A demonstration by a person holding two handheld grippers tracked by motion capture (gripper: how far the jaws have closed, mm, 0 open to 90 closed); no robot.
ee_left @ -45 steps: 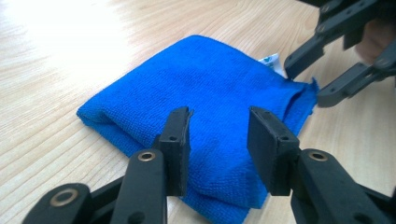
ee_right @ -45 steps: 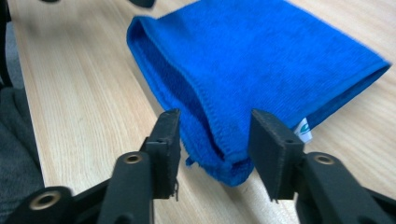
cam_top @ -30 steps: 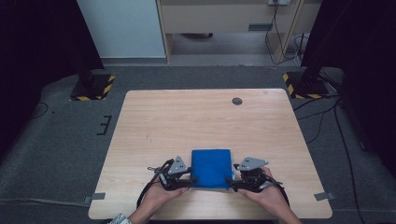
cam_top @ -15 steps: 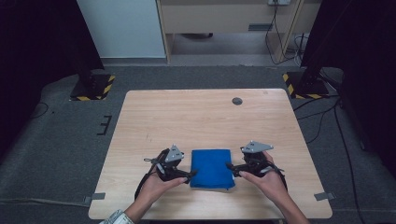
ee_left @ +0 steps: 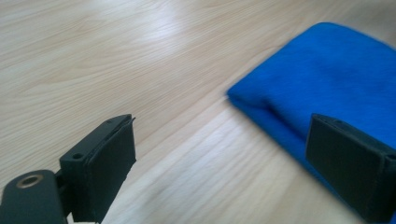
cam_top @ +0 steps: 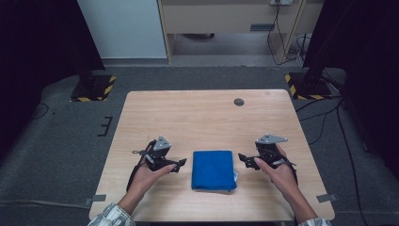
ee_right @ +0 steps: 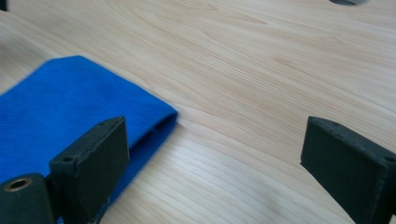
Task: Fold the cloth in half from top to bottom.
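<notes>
Blue folded cloth (cam_top: 213,169) lies flat on the near middle of the bench (cam_top: 207,117), and the two claws sit either side of it, both clear of the fabric. The left claw (cam_top: 181,163) is just left of the cloth's left edge, jaws spread wide and holding nothing; in the left gripper view the cloth (ee_left: 327,79) lies off to the right, with bare wood between the pads. The right claw (cam_top: 241,157) hovers just right of the cloth, jaws also wide apart and empty; its own view has the cloth's (ee_right: 70,112) folded corner beside one pad.

Now, how will this thing handle? It looks soft, light and limp, layered into a tidy rectangle, with a small white tag (cam_top: 235,175) peeking out at the near right edge. No stiffness to count on: lift it by one point and I would expect it to droop and the layers to slide open. The best hold, I would judge, is a pinch low at the edges, one claw per side, catching all layers at once, or just the top layer at a corner if unfolding is the aim. Nothing fragile here, and the weave should grip the pads well.

A small dark round disc (cam_top: 239,101) sits far off on the bench, well away.
</notes>
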